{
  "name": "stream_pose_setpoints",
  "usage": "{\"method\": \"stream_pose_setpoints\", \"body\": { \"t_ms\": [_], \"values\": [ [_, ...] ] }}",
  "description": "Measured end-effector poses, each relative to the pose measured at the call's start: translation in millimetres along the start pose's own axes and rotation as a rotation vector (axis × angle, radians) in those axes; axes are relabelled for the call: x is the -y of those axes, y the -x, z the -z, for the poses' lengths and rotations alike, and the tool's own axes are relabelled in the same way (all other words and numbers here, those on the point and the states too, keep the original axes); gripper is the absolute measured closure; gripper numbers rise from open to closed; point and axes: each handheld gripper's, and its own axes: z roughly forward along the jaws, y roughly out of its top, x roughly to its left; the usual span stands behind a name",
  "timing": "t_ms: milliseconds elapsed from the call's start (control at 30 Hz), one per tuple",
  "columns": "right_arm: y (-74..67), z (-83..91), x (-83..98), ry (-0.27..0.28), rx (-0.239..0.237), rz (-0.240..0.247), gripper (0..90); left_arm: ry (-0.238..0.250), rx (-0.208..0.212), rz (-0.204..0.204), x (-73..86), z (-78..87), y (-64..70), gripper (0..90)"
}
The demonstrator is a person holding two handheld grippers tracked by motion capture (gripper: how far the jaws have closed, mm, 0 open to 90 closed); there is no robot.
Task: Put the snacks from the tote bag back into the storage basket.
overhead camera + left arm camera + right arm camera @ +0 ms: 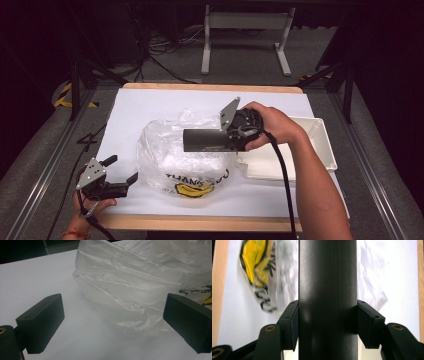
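A dark room with a grey floor (240, 65) is surrounding a wood-edged table (210, 222) that is lying under a white sheet (150, 107); the legs of a pale metal frame (245, 40) are standing on the floor beyond the far edge.

The right gripper (239, 134) is hanging above the middle of the table in the person's right hand (272, 125), and its jaws are pressing in on both sides of a long dark box (212, 140). In the right gripper view the box (327, 300) is running straight up between the two black pads, one touching each of its long sides (the gripper (327, 325) is plainly clamped on it). From above, the box is lying level and pointing toward the person's left, directly over a crumpled clear plastic bag (170, 155).

The left gripper (122, 170) is sitting near the front left corner of the table, held in the left hand (90, 205), with its jaws standing wide apart and nothing between them. In its own view the gripper (112, 322) is facing the bag (140, 285), which is rising in soft folds just beyond the jaws.

The bag is resting on the sheet at the table's middle, carrying black lettering and a yellow mark (192, 189) along its near side. A white tray (320, 145) is sitting at the right edge of the table, just beside the bag.
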Motion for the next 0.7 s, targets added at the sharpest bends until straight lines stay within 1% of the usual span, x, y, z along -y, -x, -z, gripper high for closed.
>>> {"method": "stream_pose_setpoints", "body": {
  "t_ms": [33, 67, 100, 233, 333, 433, 467, 500, 533, 633, 700],
  "values": [
    [0.0, 0.0, 0.0, 0.000, 0.000, 0.000, 42.9, 0.000, 0.000, 0.000, 0.0, -0.1, 0.2, 4.4],
    [0.2, 4.6, 9.4, -0.013, 0.008, -0.009, 42.9, -0.005, -0.002, -0.002, -0.1, -0.2, 0.4, 4.4],
    [0.2, 4.6, 9.4, -0.013, 0.008, -0.009, 42.9, -0.005, -0.002, -0.002, -0.1, -0.2, 0.4, 4.4],
    [-0.6, 13.7, 27.6, -0.031, 0.015, -0.027, 42.9, -0.006, -0.002, -0.002, -0.7, -0.4, 1.3, 4.4],
    [-0.7, 21.8, 40.8, -0.021, 0.023, -0.047, 42.9, -0.006, 0.000, -0.001, -1.1, -0.1, 1.6, 4.5],
    [-0.9, 27.7, 51.7, -0.024, 0.032, -0.059, 42.9, -0.006, -0.003, -0.002, -1.0, 0.0, 1.5, 4.4],
    [-0.8, 32.0, 61.0, -0.020, 0.038, -0.069, 42.9, -0.006, -0.002, -0.001, -1.1, 0.0, 1.4, 4.5],
    [-0.8, 32.0, 61.0, -0.020, 0.038, -0.069, 42.9, -0.006, -0.002, -0.001, -1.1, 0.0, 1.4, 4.4],
    [-0.3, 36.3, 70.5, -0.028, 0.039, -0.086, 42.9, -0.009, -0.002, 0.000, -1.0, -0.4, 1.4, 4.5],
    [0.2, 40.9, 82.8, -0.034, 0.049, -0.105, 43.0, -0.012, -0.002, -0.003, -0.6, -1.2, 1.4, 4.4],
    [0.6, 44.3, 91.5, -0.048, 0.051, -0.113, 42.9, -0.009, 0.000, 0.000, -0.8, -1.1, 1.6, 4.5]
  ]
}}
